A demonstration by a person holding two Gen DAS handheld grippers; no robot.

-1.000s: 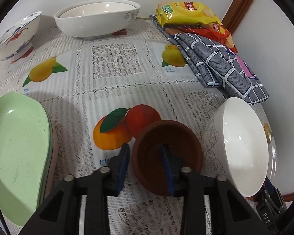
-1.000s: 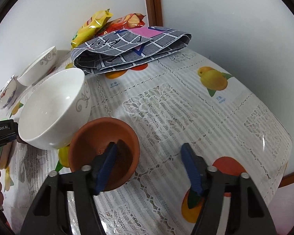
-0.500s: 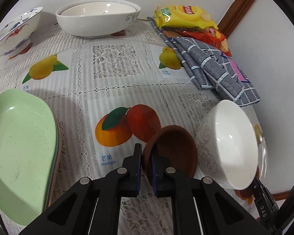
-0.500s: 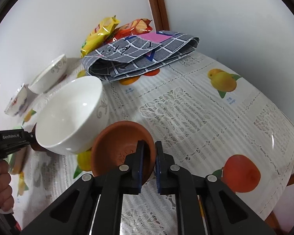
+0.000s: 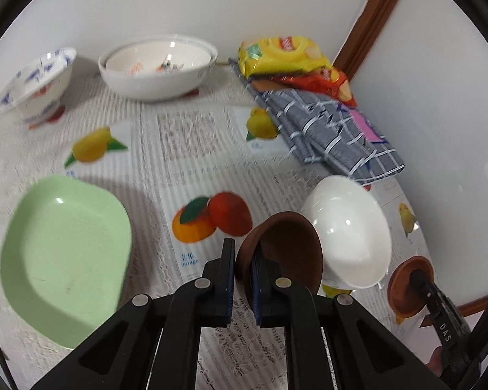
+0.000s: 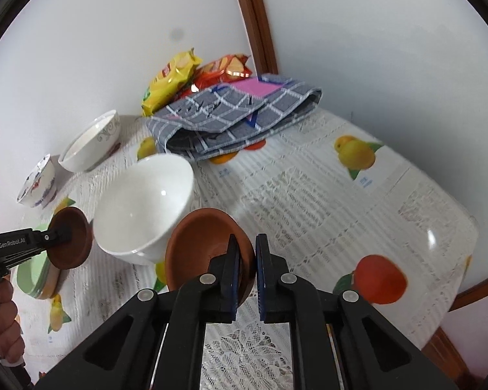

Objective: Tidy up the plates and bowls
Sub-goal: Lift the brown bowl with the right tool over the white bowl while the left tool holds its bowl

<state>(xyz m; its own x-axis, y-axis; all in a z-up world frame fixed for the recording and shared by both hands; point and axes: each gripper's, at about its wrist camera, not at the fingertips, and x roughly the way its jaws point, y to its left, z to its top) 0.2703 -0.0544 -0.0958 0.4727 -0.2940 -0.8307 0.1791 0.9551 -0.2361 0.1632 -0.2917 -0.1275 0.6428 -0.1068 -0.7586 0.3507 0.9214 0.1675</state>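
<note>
Terracotta, left: my left gripper [image 5: 243, 271] pinches the dark clay bowl [image 5: 286, 247] by its rim.
Terracotta, right: my right gripper [image 6: 245, 268] clamps the orange clay bowl [image 6: 198, 243].
Left undone: white bowl [image 6: 143, 201], green plates [image 5: 65, 240] unsorted.

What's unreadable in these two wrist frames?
- Left wrist view: the stack under the green plate is hidden by it, and motion blur smears the tablecloth print.
- Right wrist view: the white bowl covers the table behind it.
- Both views: whether the brown bowls clear the table.

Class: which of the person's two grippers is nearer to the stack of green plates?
Left. The left gripper, clamping a brown bowl, hangs beside the green plates; the right gripper is beyond the white bowl.
</note>
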